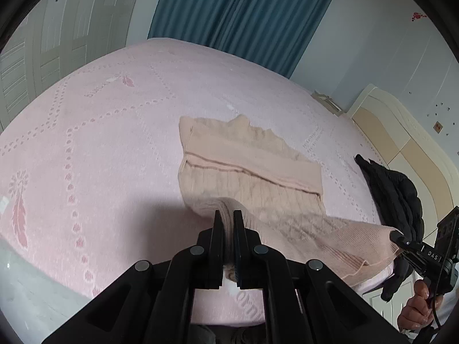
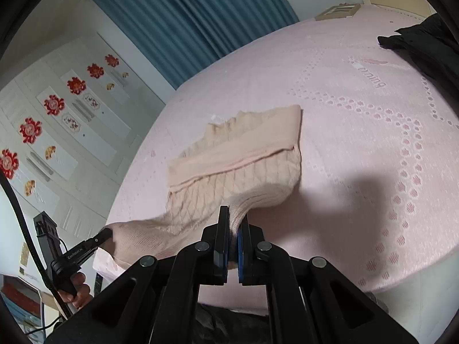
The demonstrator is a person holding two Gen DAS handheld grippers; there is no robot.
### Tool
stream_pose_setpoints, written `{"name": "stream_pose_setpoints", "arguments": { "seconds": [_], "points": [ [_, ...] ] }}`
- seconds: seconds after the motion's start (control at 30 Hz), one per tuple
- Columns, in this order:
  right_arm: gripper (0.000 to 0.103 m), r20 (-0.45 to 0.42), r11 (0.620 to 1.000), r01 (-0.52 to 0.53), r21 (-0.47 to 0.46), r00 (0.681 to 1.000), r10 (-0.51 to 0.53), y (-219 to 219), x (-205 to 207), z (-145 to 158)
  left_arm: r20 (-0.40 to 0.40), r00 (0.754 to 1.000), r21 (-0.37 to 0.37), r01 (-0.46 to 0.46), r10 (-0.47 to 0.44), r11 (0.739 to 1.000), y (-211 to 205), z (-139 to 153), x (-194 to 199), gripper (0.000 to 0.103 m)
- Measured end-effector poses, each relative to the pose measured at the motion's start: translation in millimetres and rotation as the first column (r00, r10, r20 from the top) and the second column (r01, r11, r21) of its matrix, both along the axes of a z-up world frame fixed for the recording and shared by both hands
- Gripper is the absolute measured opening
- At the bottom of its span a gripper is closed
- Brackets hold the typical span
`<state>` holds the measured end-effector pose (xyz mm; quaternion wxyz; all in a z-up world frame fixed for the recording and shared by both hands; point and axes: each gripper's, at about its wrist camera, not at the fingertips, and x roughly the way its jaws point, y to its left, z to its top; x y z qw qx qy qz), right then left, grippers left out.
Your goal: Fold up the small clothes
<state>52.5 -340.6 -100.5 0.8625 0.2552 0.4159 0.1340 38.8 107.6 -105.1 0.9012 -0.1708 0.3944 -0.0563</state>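
A beige knit sweater (image 1: 246,157) lies partly folded on the pink bed (image 1: 100,149). Its near ribbed hem is lifted off the bed. My left gripper (image 1: 228,215) is shut on the hem's left corner. My right gripper (image 2: 235,215) is shut on the hem's other corner, and it also shows at the right of the left wrist view (image 1: 397,236). The sweater (image 2: 238,154) hangs stretched between both grippers, and the left gripper shows at the lower left of the right wrist view (image 2: 107,233). The far part with the collar rests flat on the bed (image 2: 373,157).
A black jacket (image 1: 393,189) lies on the bed's right side near the cream headboard (image 1: 407,137); it also shows in the right wrist view (image 2: 424,43). Blue curtains (image 1: 235,8) and a white wardrobe (image 1: 57,43) stand beyond the bed.
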Motion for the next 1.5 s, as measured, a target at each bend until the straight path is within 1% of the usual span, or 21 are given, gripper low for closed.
{"name": "stream_pose_setpoints", "arguments": {
  "seconds": [0.17, 0.27, 0.43, 0.57, 0.63, 0.73, 0.9, 1.13, 1.23, 1.27, 1.3, 1.33, 1.37, 1.4, 1.43, 1.47, 1.5],
  "points": [
    [0.004, 0.015, 1.0, 0.008, 0.025, 1.0, -0.009, -1, 23, 7, 0.015, 1.0, -0.013, -0.01, 0.01, 1.0, 4, 8, 22, 0.006],
    [0.004, 0.026, 0.999, 0.012, 0.046, 1.0, -0.013, -1, 39, 11, 0.018, 1.0, -0.04, -0.024, 0.024, 0.999, 8, 11, 37, 0.006],
    [0.004, 0.037, 0.996, 0.026, 0.084, 0.999, -0.029, -3, 75, 14, -0.001, 0.999, -0.134, -0.054, 0.055, 0.989, 20, 11, 73, 0.006],
    [0.004, 0.026, 0.987, 0.043, 0.155, 0.999, -0.047, -6, 110, 12, -0.004, 0.996, -0.202, -0.087, 0.088, 0.976, 29, 10, 110, 0.006],
    [0.004, 0.013, 0.984, 0.047, 0.172, 0.999, -0.05, -6, 130, 9, -0.017, 0.995, -0.212, -0.101, 0.099, 0.972, 30, 6, 129, 0.006],
    [0.004, -0.001, 0.983, 0.057, 0.174, 0.998, -0.058, -4, 159, 2, -0.035, 0.993, -0.197, -0.117, 0.113, 0.973, 29, -3, 158, 0.006],
    [0.004, -0.033, 0.985, 0.069, 0.159, 0.997, -0.065, -2, 205, -20, -0.069, 0.991, -0.169, -0.127, 0.117, 0.977, 25, -23, 205, 0.006],
    [0.004, -0.119, 0.982, 0.103, 0.158, 0.989, -0.085, -5, 260, -75, -0.129, 0.986, -0.141, -0.127, 0.109, 0.982, 21, -60, 258, 0.006],
    [0.005, -0.163, 0.985, 0.102, 0.137, 0.984, -0.079, -1, 285, -97, -0.177, 0.978, -0.151, -0.134, 0.107, 0.979, 21, -78, 278, 0.007],
    [0.005, -0.175, 0.987, 0.097, 0.129, 0.982, -0.073, 1, 292, -104, -0.19, 0.976, -0.17, -0.137, 0.104, 0.976, 22, -84, 284, 0.007],
    [0.01, -0.184, 0.988, 0.089, 0.123, 0.981, -0.065, 3, 299, -109, -0.199, 0.975, -0.192, -0.141, 0.102, 0.971, 24, -90, 290, 0.007],
    [0.017, -0.19, 0.989, 0.089, 0.122, 0.98, -0.064, 4, 305, -114, -0.206, 0.972, -0.199, -0.152, 0.111, 0.968, 26, -93, 295, 0.01],
    [0.023, -0.193, 0.988, 0.088, 0.126, 0.979, -0.063, 5, 308, -117, -0.203, 0.971, -0.201, -0.164, 0.123, 0.966, 29, -94, 298, 0.02],
    [0.036, -0.187, 0.988, 0.081, 0.133, 0.981, -0.055, 5, 310, -118, -0.192, 0.972, -0.202, -0.173, 0.134, 0.964, 32, -93, 299, 0.028],
    [0.039, -0.171, 0.988, 0.067, 0.136, 0.984, -0.043, 5, 311, -117, -0.18, 0.974, -0.202, -0.174, 0.138, 0.964, 34, -92, 298, 0.044],
    [0.039, -0.154, 0.991, 0.053, 0.12, 0.988, -0.034, 7, 310, -117, -0.151, 0.979, -0.199, -0.167, 0.138, 0.966, 36, -89, 295, 0.053],
    [0.039, -0.145, 0.995, 0.044, 0.094, 0.989, -0.03, 8, 308, -116, -0.137, 0.981, -0.188, -0.159, 0.135, 0.969, 36, -88, 293, 0.053]
  ]
}}
